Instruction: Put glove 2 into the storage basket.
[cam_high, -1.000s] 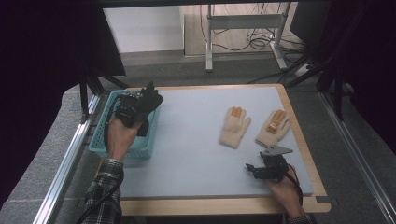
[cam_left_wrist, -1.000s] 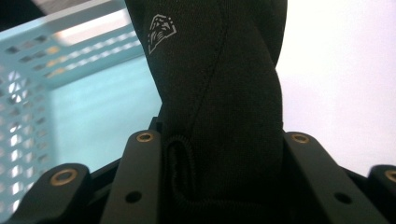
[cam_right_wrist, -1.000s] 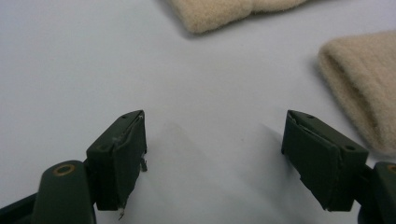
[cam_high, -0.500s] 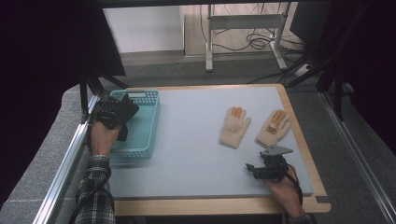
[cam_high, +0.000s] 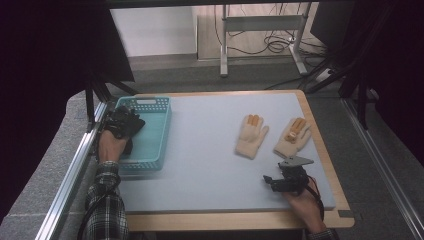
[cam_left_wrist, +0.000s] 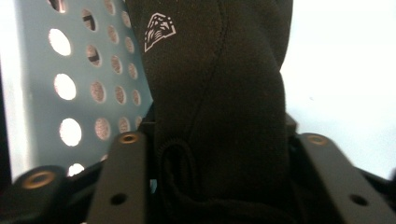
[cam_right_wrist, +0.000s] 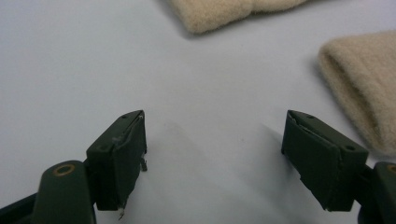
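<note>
A black glove (cam_high: 132, 123) is bunched between the jaws of my left gripper (cam_high: 122, 126), low over the left side of a teal perforated basket (cam_high: 145, 102). In the left gripper view the black glove (cam_left_wrist: 219, 93) fills the gap of the left gripper (cam_left_wrist: 217, 140) and touches both jaws, which have just been opening; the basket's wall (cam_left_wrist: 88, 88) stands behind it. My right gripper (cam_high: 272, 181) rests near the front right of the mat, open and empty (cam_right_wrist: 215, 121). Two beige gloves (cam_high: 251, 136) (cam_high: 292, 138) lie flat just beyond it, their cuffs (cam_right_wrist: 224, 11) (cam_right_wrist: 359, 79) towards it.
A pale blue mat (cam_high: 210, 150) covers the wooden table (cam_high: 240, 220). A metal rail (cam_high: 75, 170) runs along the left edge beside the basket. Behind the table stand a metal frame (cam_high: 260, 30) and loose cables on the floor.
My left hand has carried the black glove left and down, from above the basket to its left side. The right gripper and the beige gloves have stayed put.
</note>
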